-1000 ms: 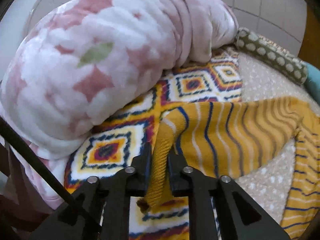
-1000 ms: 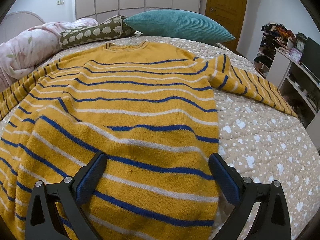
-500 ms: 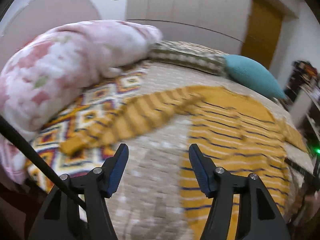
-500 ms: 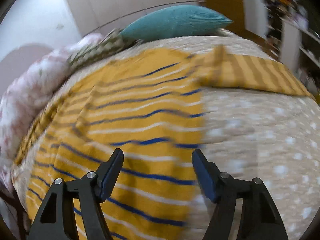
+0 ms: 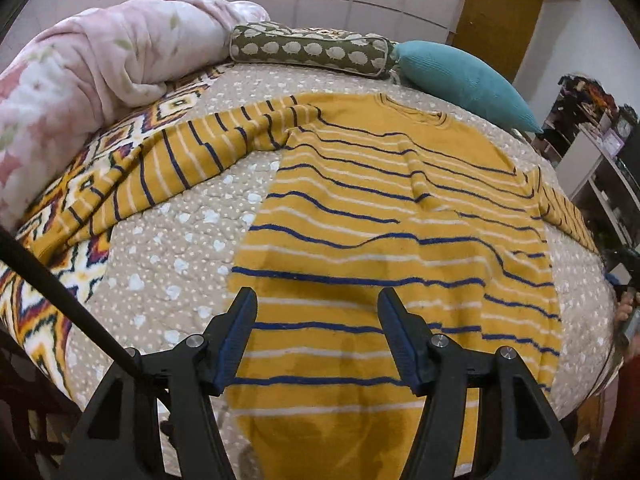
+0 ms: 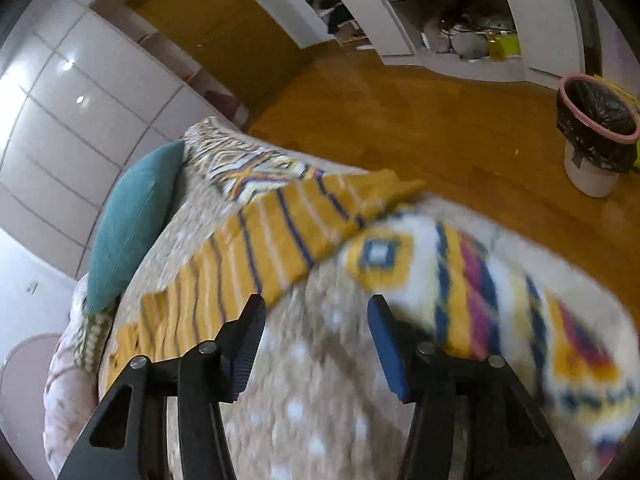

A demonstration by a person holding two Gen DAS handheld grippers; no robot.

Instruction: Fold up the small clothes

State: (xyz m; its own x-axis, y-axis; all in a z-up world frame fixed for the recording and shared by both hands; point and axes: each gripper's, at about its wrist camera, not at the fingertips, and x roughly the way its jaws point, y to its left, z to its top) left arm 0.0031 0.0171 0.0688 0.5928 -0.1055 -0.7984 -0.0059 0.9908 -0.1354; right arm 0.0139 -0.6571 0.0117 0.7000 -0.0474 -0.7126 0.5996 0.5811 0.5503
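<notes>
Hovering over the near hem of a yellow striped sweater (image 5: 392,216), the left tongs (image 5: 316,332) stand partly apart with nothing between their blue pads. The sweater lies flat, front up, on a beige dotted bedspread (image 5: 180,240), its neckline pointing toward the far end of the bed. One sleeve (image 5: 168,164) stretches out to the left across a patterned blanket (image 5: 44,304); the other sleeve runs off toward the right edge. Beyond the sweater sit a pink floral duvet (image 5: 80,68), an olive bolster pillow (image 5: 308,50) and a teal cushion (image 5: 460,76).

The right tongs (image 6: 316,344) hang over the bedspread near the bed's right side; their jaws are closing, with nothing between them. Just ahead of them lies the sweater's right sleeve (image 6: 276,236), its cuff resting on the patterned blanket near the bed's edge. Farther off are a wooden floor (image 6: 420,120) and a bin with a pink rim (image 6: 600,132). This view is blurred.
</notes>
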